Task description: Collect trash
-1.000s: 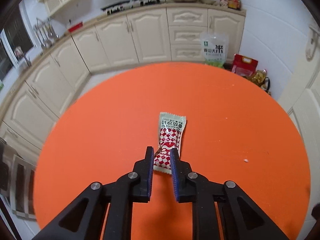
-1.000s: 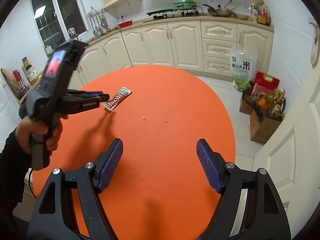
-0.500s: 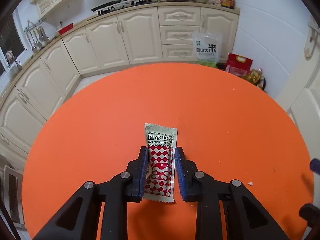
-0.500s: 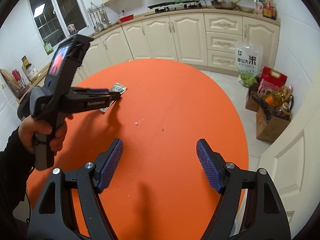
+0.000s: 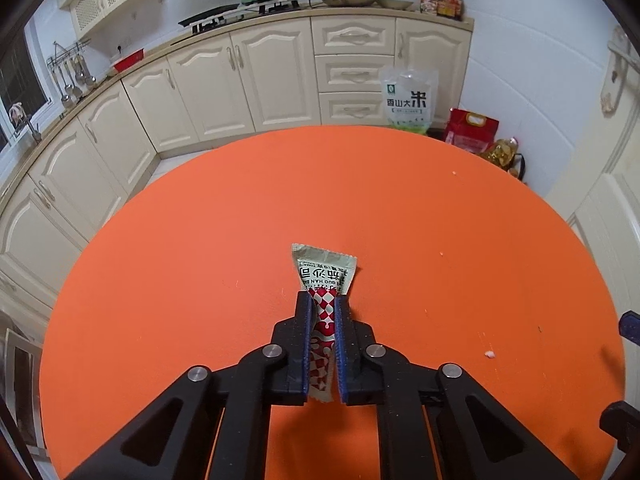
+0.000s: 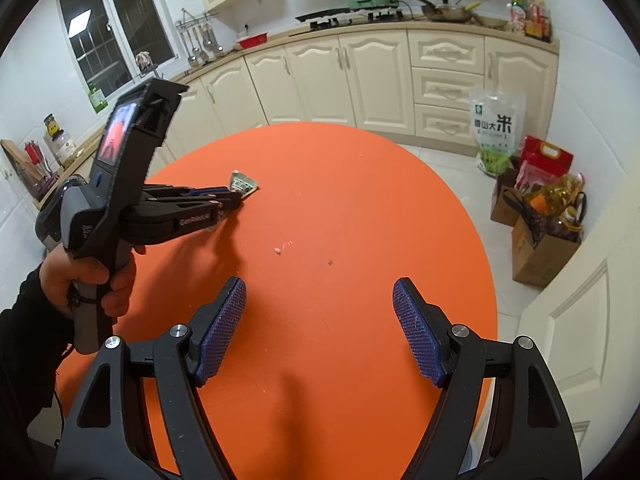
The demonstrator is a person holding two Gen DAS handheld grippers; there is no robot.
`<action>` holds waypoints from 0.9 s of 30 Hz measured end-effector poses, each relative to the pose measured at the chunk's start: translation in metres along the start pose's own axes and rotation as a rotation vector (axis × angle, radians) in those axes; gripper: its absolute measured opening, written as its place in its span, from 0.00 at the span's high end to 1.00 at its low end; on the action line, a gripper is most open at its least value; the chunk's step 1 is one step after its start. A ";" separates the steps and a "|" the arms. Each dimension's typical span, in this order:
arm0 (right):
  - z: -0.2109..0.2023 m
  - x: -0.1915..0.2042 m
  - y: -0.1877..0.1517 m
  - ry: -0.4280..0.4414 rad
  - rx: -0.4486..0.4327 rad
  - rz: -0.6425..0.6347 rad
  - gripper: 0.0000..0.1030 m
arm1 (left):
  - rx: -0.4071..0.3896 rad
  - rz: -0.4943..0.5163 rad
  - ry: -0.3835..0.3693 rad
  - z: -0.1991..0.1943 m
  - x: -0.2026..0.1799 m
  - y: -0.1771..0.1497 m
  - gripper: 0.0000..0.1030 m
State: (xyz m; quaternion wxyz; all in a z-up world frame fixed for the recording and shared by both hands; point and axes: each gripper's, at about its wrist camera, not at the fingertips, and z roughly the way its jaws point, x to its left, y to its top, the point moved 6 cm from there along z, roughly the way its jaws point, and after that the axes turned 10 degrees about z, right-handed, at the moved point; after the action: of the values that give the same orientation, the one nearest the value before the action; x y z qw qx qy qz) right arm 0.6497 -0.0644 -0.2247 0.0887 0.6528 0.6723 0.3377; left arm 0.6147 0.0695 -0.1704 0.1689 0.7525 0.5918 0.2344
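Left wrist view: the left tool (image 5: pixel 323 312) is clenched on a sauce packet (image 5: pixel 325 284), its blue pads (image 5: pixel 306 340) pressing the red-and-white checkered portion from both sides. The packet's long axis runs near to far, in line with the tool's fingers. Its pale green printed end projects beyond the fingertips toward the far side, and its near end shows between the pads. The packet sits near the middle of the round orange tabletop (image 5: pixel 160 280); whether it touches the surface or is raised slightly above it cannot be told from this view.

Right wrist view: the right tool (image 6: pixel 318 328) is released, its pads wide apart and nothing between them, held over the near part of the tabletop (image 6: pixel 360 200). The left tool (image 6: pixel 224 200) appears at the left with the person's hand (image 6: pixel 86 280) on its grip, and only the green tip of the packet (image 6: pixel 242 183) shows past its fingers. The packet lies far and left of the right tool, well apart from it, so the left hand is the one in position.

A few pale crumbs (image 6: pixel 280 248) lie on the tabletop between the two tools. Judged from this arrangement, the grasp is made and lifting the packet away is the step in hand; no trash container is visible.
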 end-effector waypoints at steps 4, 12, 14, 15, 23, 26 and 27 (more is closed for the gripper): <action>-0.012 -0.005 -0.004 -0.018 -0.007 0.014 0.29 | -0.001 0.021 -0.026 -0.026 -0.014 -0.009 1.00; -0.062 -0.021 -0.026 -0.042 -0.050 0.046 0.29 | -0.057 0.108 -0.100 -0.096 -0.076 -0.038 1.00; -0.077 -0.024 -0.036 -0.046 -0.063 0.050 0.29 | -0.087 0.142 -0.104 -0.116 -0.094 -0.050 1.00; -0.085 -0.027 -0.044 -0.050 -0.065 0.055 0.29 | -0.095 0.157 -0.113 -0.124 -0.103 -0.057 1.00; -0.133 -0.061 -0.099 -0.110 -0.091 0.106 0.29 | -0.121 0.227 -0.181 -0.181 -0.160 -0.102 1.00; -0.152 -0.080 -0.120 -0.155 -0.108 0.127 0.29 | -0.129 0.250 -0.239 -0.199 -0.195 -0.118 1.00; -0.156 -0.087 -0.126 -0.180 -0.111 0.127 0.29 | -0.128 0.255 -0.255 -0.204 -0.202 -0.123 1.00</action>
State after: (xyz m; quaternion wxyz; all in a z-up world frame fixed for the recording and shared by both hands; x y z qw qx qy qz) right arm 0.4704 -0.1884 -0.2065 0.1633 0.7158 0.5991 0.3196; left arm 0.3643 -0.1011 -0.0969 0.2588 0.8328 0.4494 0.1939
